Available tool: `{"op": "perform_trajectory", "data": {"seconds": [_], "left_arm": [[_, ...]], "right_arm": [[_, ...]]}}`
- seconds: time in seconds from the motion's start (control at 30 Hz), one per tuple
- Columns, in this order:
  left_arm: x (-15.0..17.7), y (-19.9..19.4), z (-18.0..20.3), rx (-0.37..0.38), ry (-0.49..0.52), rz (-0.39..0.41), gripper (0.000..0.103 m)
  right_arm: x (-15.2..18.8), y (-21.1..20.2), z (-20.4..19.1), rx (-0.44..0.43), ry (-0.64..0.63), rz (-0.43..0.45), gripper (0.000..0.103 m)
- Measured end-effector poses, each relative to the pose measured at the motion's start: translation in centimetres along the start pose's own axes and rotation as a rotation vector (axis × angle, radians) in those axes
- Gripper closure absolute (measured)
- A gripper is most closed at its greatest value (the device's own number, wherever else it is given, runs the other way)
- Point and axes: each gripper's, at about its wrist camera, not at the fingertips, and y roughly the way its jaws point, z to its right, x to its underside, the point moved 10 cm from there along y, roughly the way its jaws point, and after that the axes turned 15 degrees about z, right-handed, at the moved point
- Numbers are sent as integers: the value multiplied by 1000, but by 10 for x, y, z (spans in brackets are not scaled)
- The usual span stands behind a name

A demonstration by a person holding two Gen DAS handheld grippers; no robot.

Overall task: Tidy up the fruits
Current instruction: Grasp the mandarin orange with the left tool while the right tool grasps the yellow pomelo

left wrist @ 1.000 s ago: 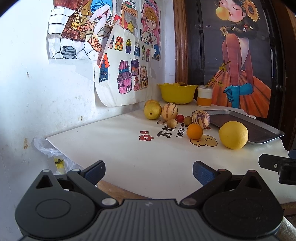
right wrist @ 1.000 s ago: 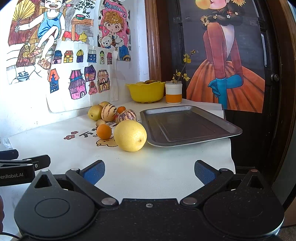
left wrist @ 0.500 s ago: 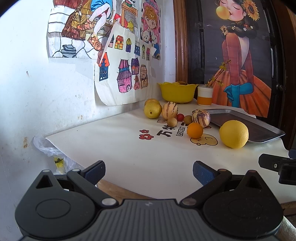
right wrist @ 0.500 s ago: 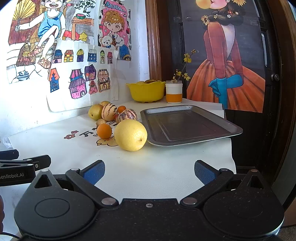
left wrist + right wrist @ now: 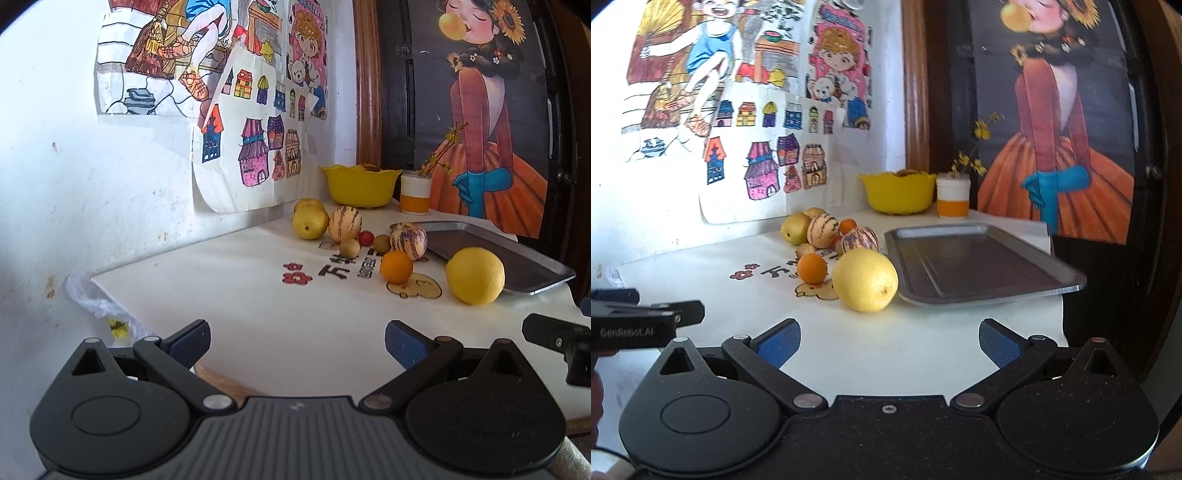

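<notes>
Both grippers hang at the near edge of the table, jaws spread wide and empty: the left gripper [image 5: 297, 341] and the right gripper [image 5: 888, 341] alike. Nothing has gone into the tray [image 5: 975, 266] yet. Straight ahead of the right gripper, and nearest to it, sits the big lemon [image 5: 865, 279], just beside the tray's near left corner; whether they touch I can't tell. Just left of it lies a small orange [image 5: 812, 268], and farther off a huddle of striped melons [image 5: 822, 230], a pear [image 5: 793, 228] and smaller fruit.

I'd start with the lemon. It's round and will roll, so come in low and level, straddle its widest part, close gently, then lift clear of the tray rim before carrying it right.
</notes>
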Motion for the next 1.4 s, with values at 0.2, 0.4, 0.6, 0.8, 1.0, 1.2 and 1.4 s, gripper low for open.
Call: {"op": "perform_trajectory", "data": {"seconds": [0.2, 0.4, 0.6, 0.8, 1.0, 1.2, 1.4], "left_arm": [[-14, 25, -1, 34, -70, -33, 0], [-24, 56, 13, 113, -113, -88, 0], [-26, 82, 30, 159, -179, -158, 0], [-23, 110, 47, 160, -155, -232, 1], [-22, 123, 65, 188, -111, -241, 8], [-16, 132, 75, 205, -94, -246, 18], [-7, 137, 80, 221, -99, -272, 29]], "right_arm": [[-10, 13, -8, -72, -78, -9, 0], [-26, 49, -16, -121, -79, -107, 1], [-26, 75, -23, -138, -154, -134, 1], [-19, 87, -26, -174, -158, -154, 10], [-19, 94, -24, -181, -145, -163, 23], [-16, 98, -23, -200, -118, -196, 33], [-14, 99, -23, -183, -125, -210, 38]]}}
